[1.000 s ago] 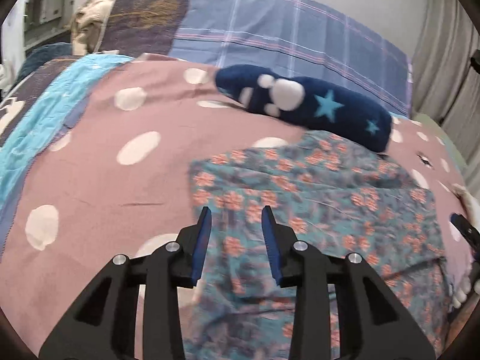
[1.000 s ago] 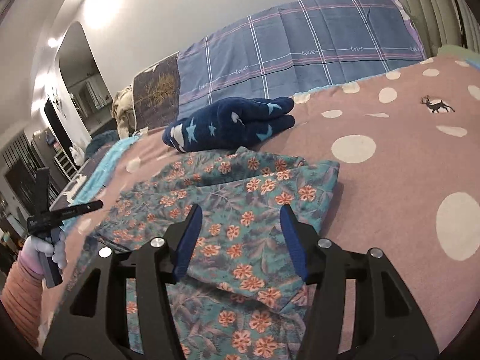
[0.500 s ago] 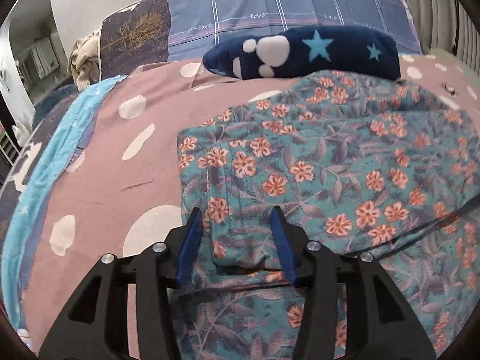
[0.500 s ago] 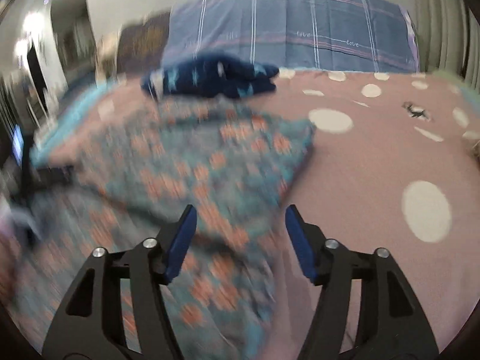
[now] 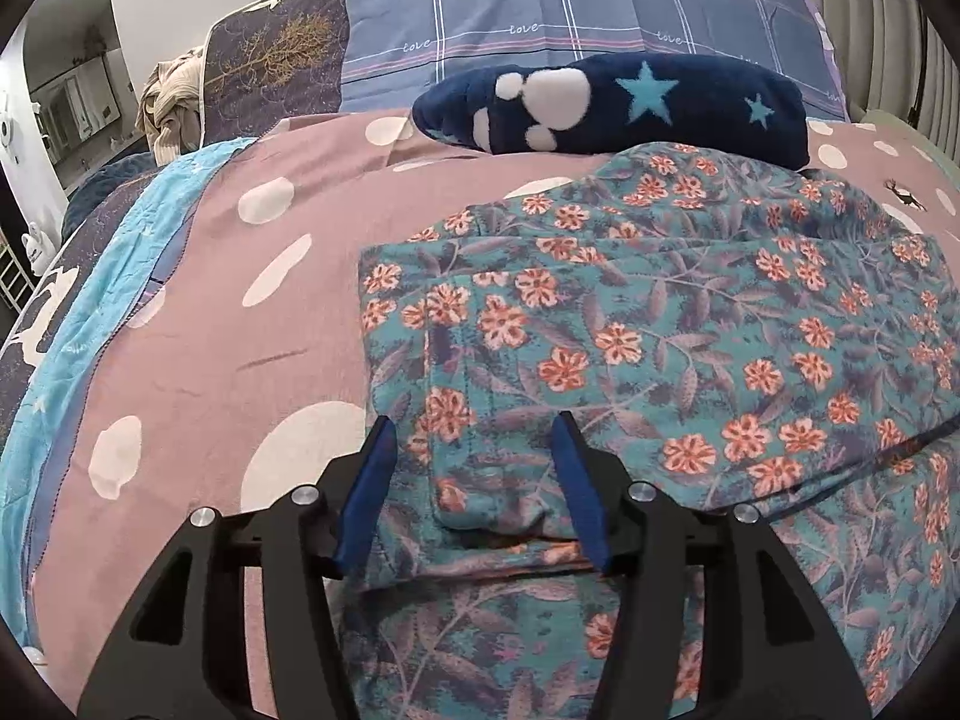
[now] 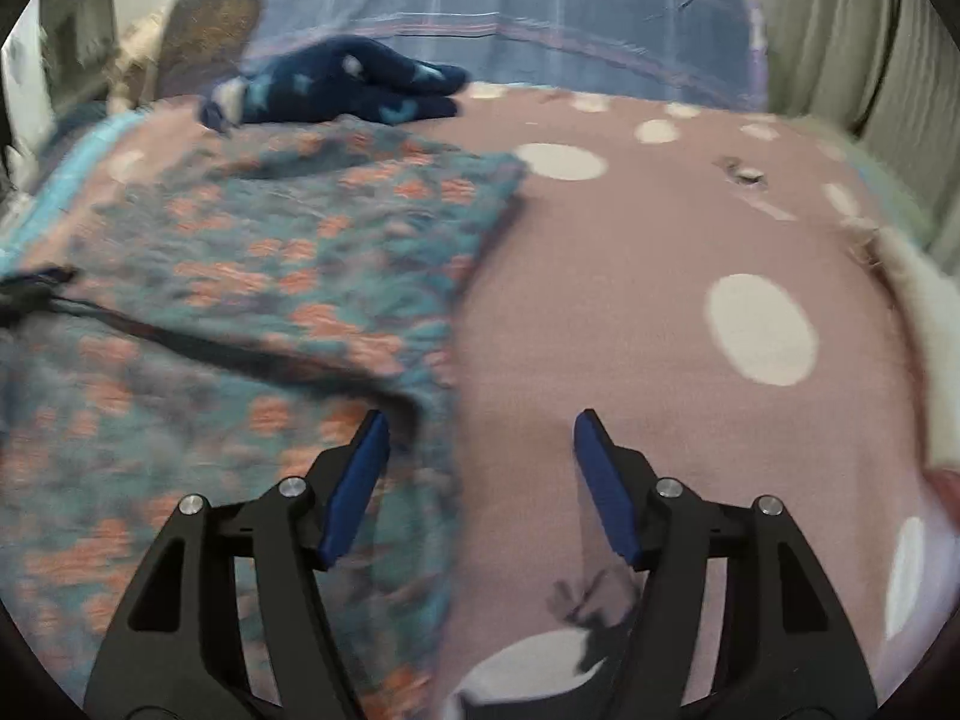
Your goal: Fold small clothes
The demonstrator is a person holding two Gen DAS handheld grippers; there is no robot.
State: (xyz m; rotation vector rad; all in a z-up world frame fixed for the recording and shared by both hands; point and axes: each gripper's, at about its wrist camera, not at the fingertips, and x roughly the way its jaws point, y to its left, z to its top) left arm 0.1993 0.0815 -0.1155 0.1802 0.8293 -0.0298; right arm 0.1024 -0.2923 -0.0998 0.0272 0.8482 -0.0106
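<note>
Blue-padded left tongs [image 5: 474, 474] gape wide at lower centre over a folded corner of the teal cotton garment with orange flowers [image 5: 660, 348]. Right tongs [image 6: 480, 480], equally wide, straddle its blurred right edge on the pink polka-dot bed [image 6: 690, 240]. Farther up lies a navy star-patterned fleece bundle [image 5: 630, 108].

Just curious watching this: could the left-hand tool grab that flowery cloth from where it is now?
Probably yes. The left gripper has its jaws open straddling a folded edge of the floral garment, which lies on the bedspread. Nothing sits between them.
</note>
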